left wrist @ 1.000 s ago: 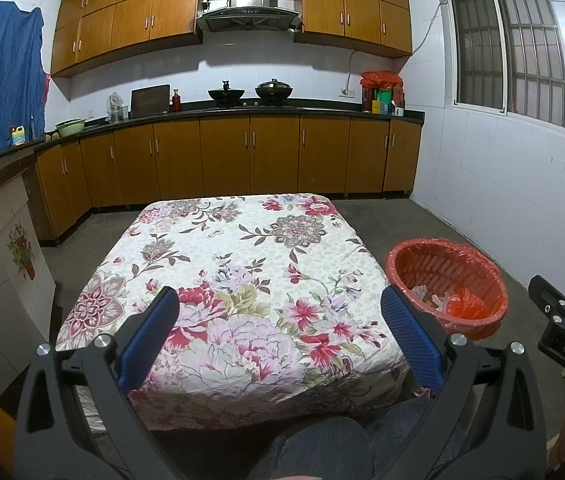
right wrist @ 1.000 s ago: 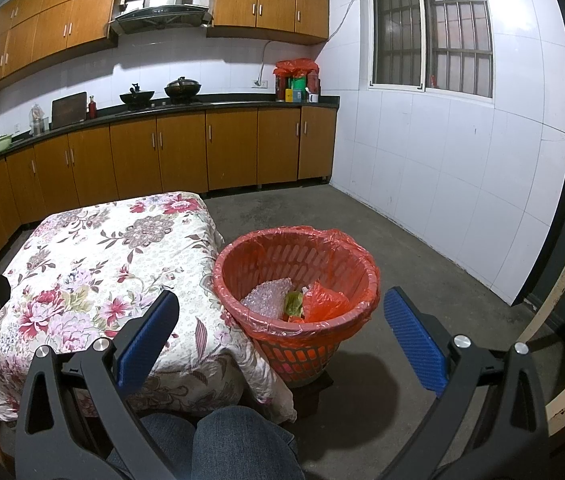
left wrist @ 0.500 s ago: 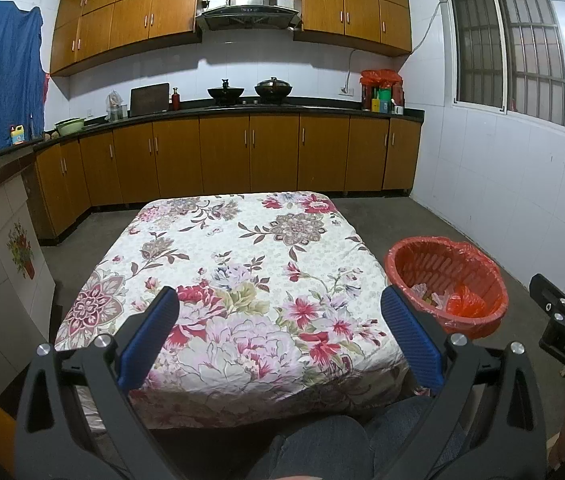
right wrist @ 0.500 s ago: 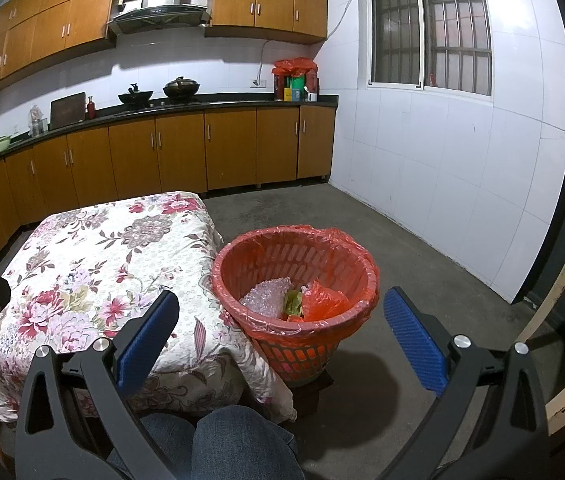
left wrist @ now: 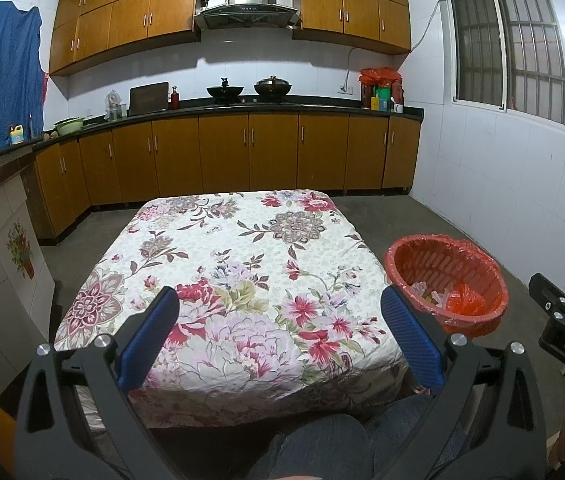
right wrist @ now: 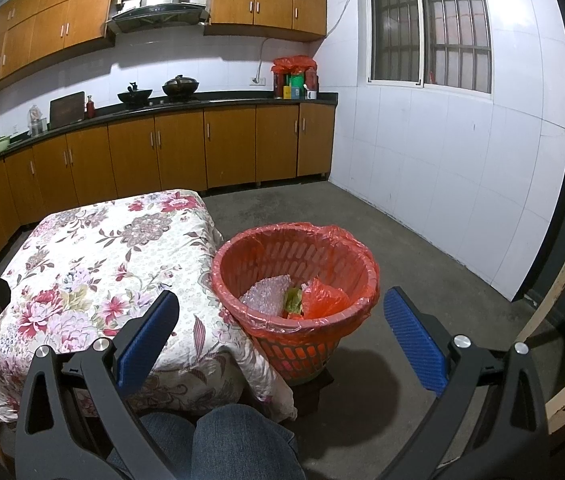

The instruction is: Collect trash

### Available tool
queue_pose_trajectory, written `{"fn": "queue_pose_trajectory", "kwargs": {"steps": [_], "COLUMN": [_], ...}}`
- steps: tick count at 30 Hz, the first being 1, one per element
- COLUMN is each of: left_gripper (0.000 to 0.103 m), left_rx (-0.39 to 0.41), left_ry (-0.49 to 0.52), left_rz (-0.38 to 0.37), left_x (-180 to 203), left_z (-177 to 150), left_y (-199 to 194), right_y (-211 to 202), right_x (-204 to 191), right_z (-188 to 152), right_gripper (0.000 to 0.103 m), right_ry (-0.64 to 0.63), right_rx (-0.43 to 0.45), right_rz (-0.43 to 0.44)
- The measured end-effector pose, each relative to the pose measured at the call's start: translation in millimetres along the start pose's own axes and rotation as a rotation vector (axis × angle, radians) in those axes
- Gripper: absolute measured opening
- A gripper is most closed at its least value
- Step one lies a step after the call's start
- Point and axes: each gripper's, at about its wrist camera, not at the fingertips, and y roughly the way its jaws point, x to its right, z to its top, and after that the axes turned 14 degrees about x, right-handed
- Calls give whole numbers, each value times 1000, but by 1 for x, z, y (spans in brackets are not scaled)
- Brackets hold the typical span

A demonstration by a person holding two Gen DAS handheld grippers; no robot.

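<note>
Holding nothing, right gripper (right wrist: 280, 328) splayed, round slatted plastic-lined basket (right wrist: 302, 344), crumpled wrappers (right wrist: 324, 300)

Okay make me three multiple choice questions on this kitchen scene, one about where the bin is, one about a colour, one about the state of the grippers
1. Where is the bin?
A. on the table
B. on the floor by the table's right side
C. on the counter

2. What colour is the bin's liner?
A. red
B. black
C. white

3. How are the left gripper and right gripper?
A. both shut
B. one holding trash
C. both open, empty

Answers: B, it stands beside the cloth's edge; A, red film wraps the rim; C, the fingers are spread with nothing between.
</note>
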Motion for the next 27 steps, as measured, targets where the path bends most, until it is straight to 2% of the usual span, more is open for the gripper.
{"fn": "queue_pose_trajectory", "kwargs": {"steps": [27], "left_gripper": [99], "left_rx": [-17], "left_ry": [-5], "left_rz": [-1], "left_x": [-1], "left_z": [-11], "left_y": [-3], "right_y": [-2], "right_x": [1], "right_z": [-3], "right_gripper": [101], "right_ry": [3], "right_rx": [-5], "right_rz": [-1]}}
